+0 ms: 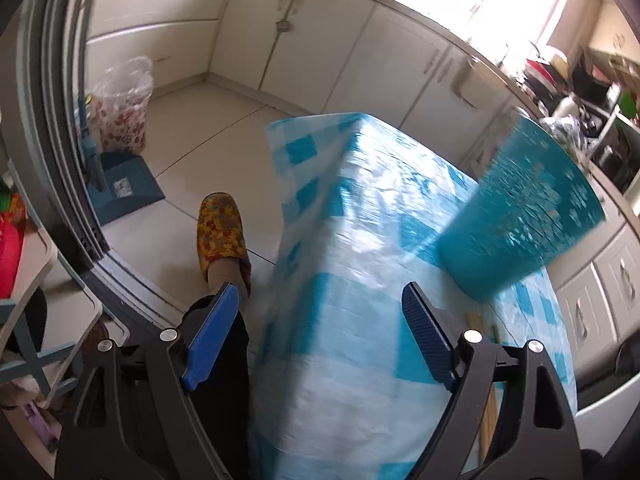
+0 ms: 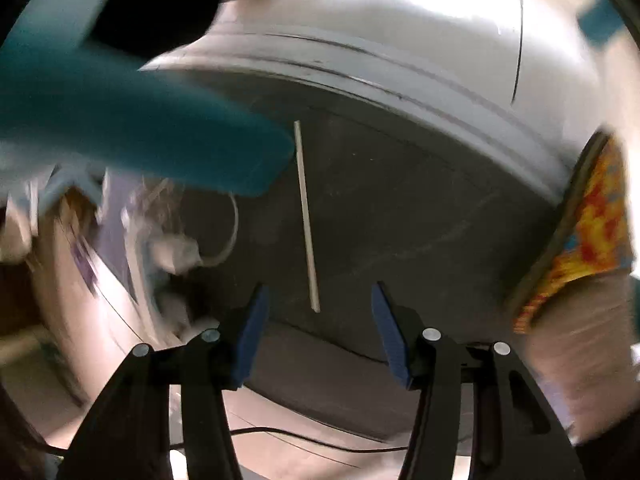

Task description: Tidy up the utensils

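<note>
In the left wrist view my left gripper [image 1: 320,292] stands open over the near end of a table with a blue and white checked cloth [image 1: 360,220], nothing between its fingers. A teal perforated basket [image 1: 520,208] stands on the cloth ahead to the right. Pale wooden sticks [image 1: 489,412] lie on the cloth, half hidden behind the right finger. In the right wrist view my right gripper [image 2: 320,288] points down at the floor, open and holding nothing. A single pale chopstick [image 2: 306,216] shows against a dark floor strip, its near end just past the fingertips.
A foot in a yellow patterned slipper [image 1: 222,232] stands by the table's left side, the slipper [image 2: 592,232] also at the right of the right wrist view. A teal dustpan [image 1: 120,188] and a floral bag [image 1: 124,112] sit on the floor. A blurred teal bar [image 2: 120,128] and a white plug with its cable [image 2: 176,252] lie left.
</note>
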